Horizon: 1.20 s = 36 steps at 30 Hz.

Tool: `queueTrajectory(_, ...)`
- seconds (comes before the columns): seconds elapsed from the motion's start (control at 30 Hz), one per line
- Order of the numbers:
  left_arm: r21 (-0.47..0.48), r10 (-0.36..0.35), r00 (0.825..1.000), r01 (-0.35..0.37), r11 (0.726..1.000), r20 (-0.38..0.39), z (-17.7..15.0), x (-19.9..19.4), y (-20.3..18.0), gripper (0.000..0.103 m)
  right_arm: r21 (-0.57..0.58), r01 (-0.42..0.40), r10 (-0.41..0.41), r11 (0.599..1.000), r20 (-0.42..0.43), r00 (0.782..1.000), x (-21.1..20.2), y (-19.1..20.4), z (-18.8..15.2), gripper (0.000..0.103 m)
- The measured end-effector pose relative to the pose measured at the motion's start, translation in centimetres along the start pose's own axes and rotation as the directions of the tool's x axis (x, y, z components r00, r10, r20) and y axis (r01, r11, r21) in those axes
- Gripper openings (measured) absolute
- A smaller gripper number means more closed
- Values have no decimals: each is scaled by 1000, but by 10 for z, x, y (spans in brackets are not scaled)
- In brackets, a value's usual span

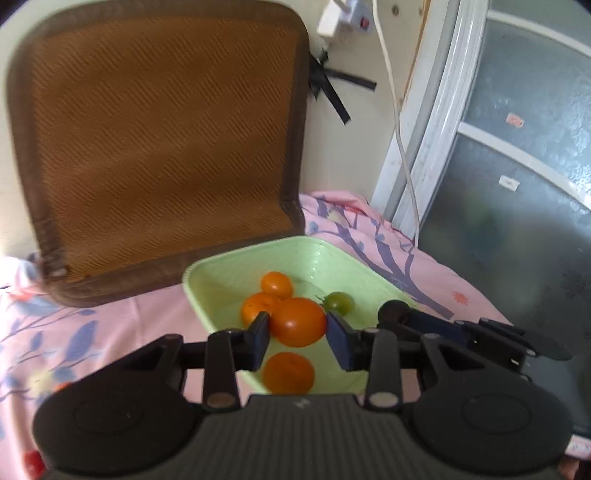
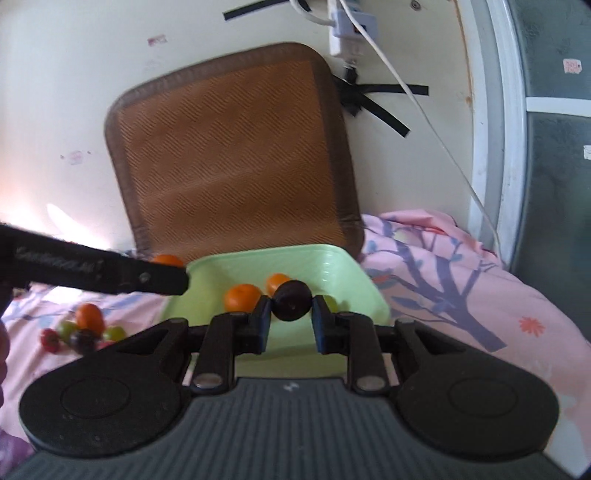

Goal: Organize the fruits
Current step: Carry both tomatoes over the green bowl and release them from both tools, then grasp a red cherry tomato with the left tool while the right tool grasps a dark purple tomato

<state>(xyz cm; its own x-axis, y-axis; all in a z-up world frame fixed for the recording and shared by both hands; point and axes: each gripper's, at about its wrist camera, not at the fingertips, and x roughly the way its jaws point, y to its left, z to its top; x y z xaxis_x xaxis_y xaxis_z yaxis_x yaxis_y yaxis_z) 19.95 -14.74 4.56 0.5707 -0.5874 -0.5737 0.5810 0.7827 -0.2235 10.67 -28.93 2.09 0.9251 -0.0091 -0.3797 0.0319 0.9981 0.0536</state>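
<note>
The left gripper [image 1: 297, 332] pinches a round orange tomato [image 1: 297, 322] at frame centre, above the pale green plastic tray [image 1: 207, 273]. The right gripper [image 2: 291, 314] clamps a dark round plum [image 2: 291, 300] over that tray's near edge. Loose fruits [image 2: 83, 328] lie lower left on the pink floral sheet [image 2: 461, 295].

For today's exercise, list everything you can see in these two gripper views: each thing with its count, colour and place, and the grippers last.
Basket: one, pale green, on the bedspread.
Loose fruit inside the basket: three orange, one green.
Fruit pile: several orange, green, red and dark pieces, on the bedspread left of the basket.
Cushion: one, brown, leaning on the wall behind the basket.
Bedspread: pink, floral.
Power strip and cable: white, on the wall.
Left gripper: black, shut on an orange fruit above the basket.
Right gripper: black, shut on a dark fruit.
</note>
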Motion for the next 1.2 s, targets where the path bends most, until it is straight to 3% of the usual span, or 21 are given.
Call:
queueTrajectory(0.13,-20,-21,998,20,1000,-59,-3,28,-4,39,-8,17,-17,1000,19,1000,3,-6,-8,31)
queueTrajectory(0.2,-36,-28,998,26,999,-60,-3,29,-4,52,2,20,-20,1000,40,999,1,-8,-8,55)
queueTrajectory(0.3,-34,-18,1000,17,999,-15,0,9,1,52,22,26,-27,999,67,997,-2,-11,-8,55)
queueTrajectory(0.4,-60,-5,997,10,998,76,3,-36,23,52,60,28,-35,998,116,993,-11,-14,-5,55)
queueTrajectory(0.53,-101,98,981,-82,992,168,-10,-100,64,52,82,-12,-2,997,174,985,-29,-10,-2,51)
queueTrajectory(0.63,-120,234,956,-215,969,177,-29,-133,93,52,64,-84,71,994,186,980,-40,5,1,48)
queueTrajectory(0.7,-148,279,947,-257,955,159,-45,-145,110,52,37,-145,137,989,168,976,-43,22,2,48)
queueTrajectory(0.87,-198,303,949,-282,939,84,-82,-144,136,52,-47,-288,290,956,30,957,-30,76,-5,47)
queueTrajectory(1.0,-170,264,963,-252,953,55,-94,-127,135,52,-202,-328,316,923,-93,944,-8,125,-13,42)
queueTrajectory(1.2,-113,234,972,-230,967,25,-100,-109,132,53,-389,-331,294,860,-154,943,14,169,-22,42)
